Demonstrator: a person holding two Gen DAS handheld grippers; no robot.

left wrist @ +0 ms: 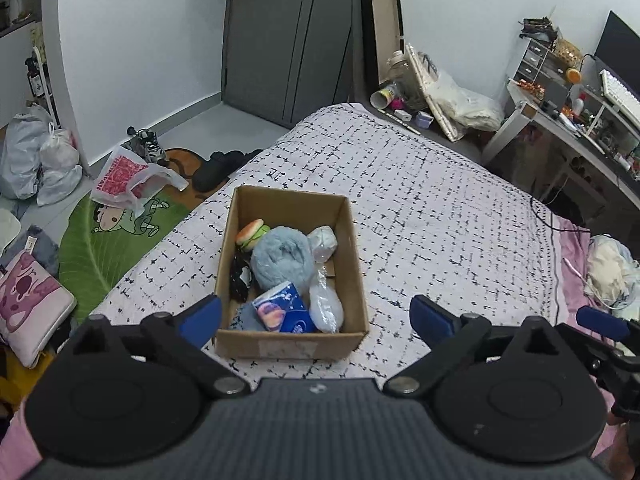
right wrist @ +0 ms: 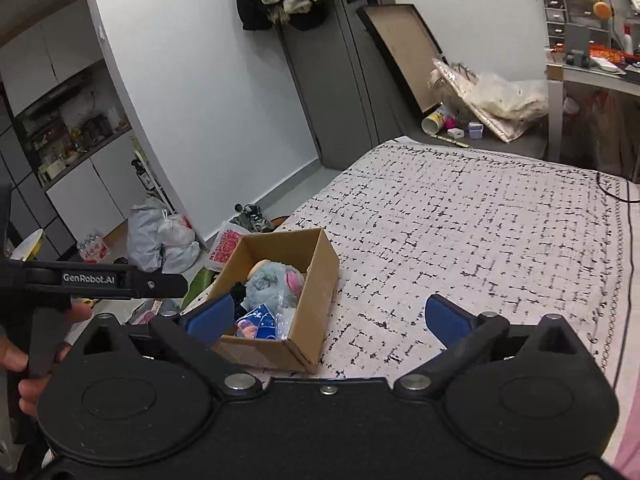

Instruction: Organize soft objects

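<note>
The cardboard box (left wrist: pixel 292 344) sits on the bed (left wrist: pixel 440 220), holding a grey plush toy (left wrist: pixel 282 258), burger toy (left wrist: pixel 250 232) and tissue pack (left wrist: pixel 284 308). Left gripper (left wrist: pixel 316 316) and right gripper (right wrist: pixel 328 318) hover with fingers spread, holding nothing.

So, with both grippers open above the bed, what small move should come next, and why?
Probably lower the left gripper toward the cardboard box: it is open and empty, the box sits between its fingers, and the blue plush lies on top.
</note>
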